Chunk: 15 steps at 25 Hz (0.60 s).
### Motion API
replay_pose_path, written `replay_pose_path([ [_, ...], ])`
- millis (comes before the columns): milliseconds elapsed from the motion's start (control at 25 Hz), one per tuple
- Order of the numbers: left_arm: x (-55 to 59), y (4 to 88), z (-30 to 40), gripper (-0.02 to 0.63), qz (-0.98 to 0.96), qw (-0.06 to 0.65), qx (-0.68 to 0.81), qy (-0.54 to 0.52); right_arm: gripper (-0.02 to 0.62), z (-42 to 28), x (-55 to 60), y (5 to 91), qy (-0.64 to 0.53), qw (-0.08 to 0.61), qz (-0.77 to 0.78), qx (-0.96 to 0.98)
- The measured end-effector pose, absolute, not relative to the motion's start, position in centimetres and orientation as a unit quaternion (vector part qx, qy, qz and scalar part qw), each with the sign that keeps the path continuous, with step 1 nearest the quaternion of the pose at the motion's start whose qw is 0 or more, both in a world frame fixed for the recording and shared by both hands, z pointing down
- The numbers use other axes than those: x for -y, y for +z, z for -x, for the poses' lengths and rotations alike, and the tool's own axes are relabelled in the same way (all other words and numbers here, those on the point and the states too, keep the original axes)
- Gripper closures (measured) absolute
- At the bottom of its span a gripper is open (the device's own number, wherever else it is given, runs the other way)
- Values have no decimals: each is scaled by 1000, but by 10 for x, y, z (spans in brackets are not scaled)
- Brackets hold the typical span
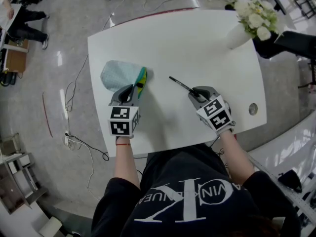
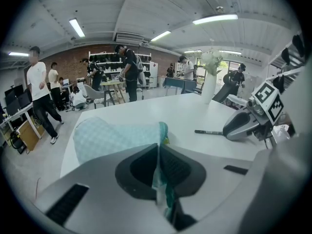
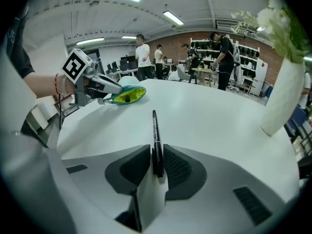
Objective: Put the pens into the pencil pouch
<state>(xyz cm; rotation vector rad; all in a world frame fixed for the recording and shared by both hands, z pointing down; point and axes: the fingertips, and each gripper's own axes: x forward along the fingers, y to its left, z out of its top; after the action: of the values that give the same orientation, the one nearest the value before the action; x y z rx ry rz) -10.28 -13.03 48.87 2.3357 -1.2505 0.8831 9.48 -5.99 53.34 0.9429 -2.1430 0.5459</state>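
A pale teal checked pencil pouch [image 1: 117, 74] lies on the white table [image 1: 197, 43], its green-yellow mouth end turned to the right. My left gripper [image 1: 132, 91] is shut on that mouth edge, and teal fabric [image 2: 159, 177] shows pinched between its pads. A single black pen [image 1: 180, 84] points away to the upper left, its near end between the pads of my right gripper [image 1: 196, 94]. In the right gripper view the pen [image 3: 155, 130] sits tightly between both pads of the right gripper [image 3: 156, 152], with the pouch [image 3: 127, 95] farther off at the left.
A white vase of white flowers [image 1: 247, 21] stands at the table's far right corner. A round cable hole [image 1: 253, 108] is near the right edge. Cables [image 1: 79, 142] trail on the floor to the left. People stand and walk in the room behind.
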Motion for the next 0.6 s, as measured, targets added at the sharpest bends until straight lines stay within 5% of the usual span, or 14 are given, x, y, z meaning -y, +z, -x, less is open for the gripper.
replay_pose_path([
  [600,129,484,109,591,-823,175,450,300,526,-75,69,520,193,335,-360,849],
])
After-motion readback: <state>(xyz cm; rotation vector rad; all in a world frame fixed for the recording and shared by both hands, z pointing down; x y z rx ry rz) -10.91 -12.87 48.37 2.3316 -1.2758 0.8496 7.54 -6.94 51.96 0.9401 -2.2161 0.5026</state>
